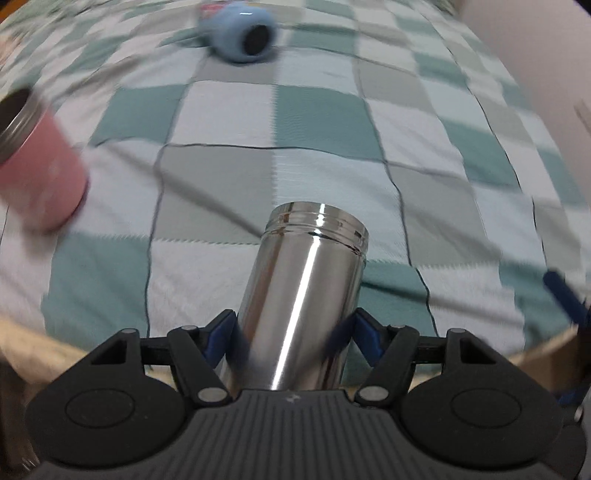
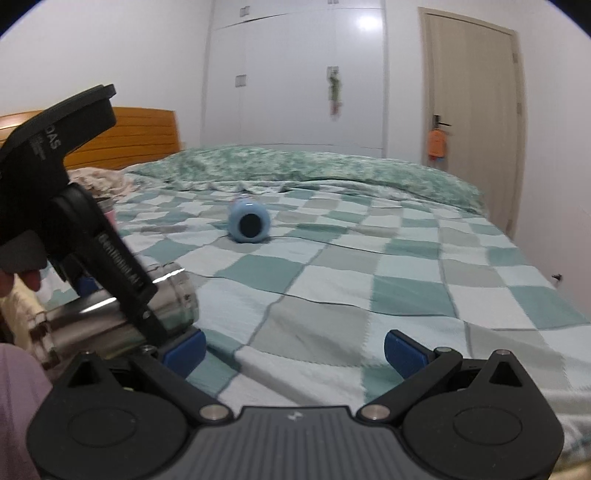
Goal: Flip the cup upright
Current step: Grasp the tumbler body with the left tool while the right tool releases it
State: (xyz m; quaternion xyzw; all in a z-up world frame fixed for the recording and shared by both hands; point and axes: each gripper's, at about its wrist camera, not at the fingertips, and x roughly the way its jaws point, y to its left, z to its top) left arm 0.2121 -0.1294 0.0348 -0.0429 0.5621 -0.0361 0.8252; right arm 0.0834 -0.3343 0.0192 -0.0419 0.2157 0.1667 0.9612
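Two grippers: my left gripper (image 1: 291, 332) has its jaws clamped on the steel cup (image 1: 303, 295), tilted over the bed (image 1: 314, 122), threaded mouth pointing away. Right gripper (image 2: 293, 345) jaws spread wide, holding nothing. Blue cup (image 2: 248, 220) lies on its side farther off; pink cup (image 1: 37, 166) left.

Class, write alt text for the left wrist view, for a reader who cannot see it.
The left gripper clamps a shiny steel cup between its blue pads, the cup's threaded mouth pointing away over a green-and-white checked bedspread. A pink cup stands tilted in view at the left edge, and a light blue cup lies on its side farther back.
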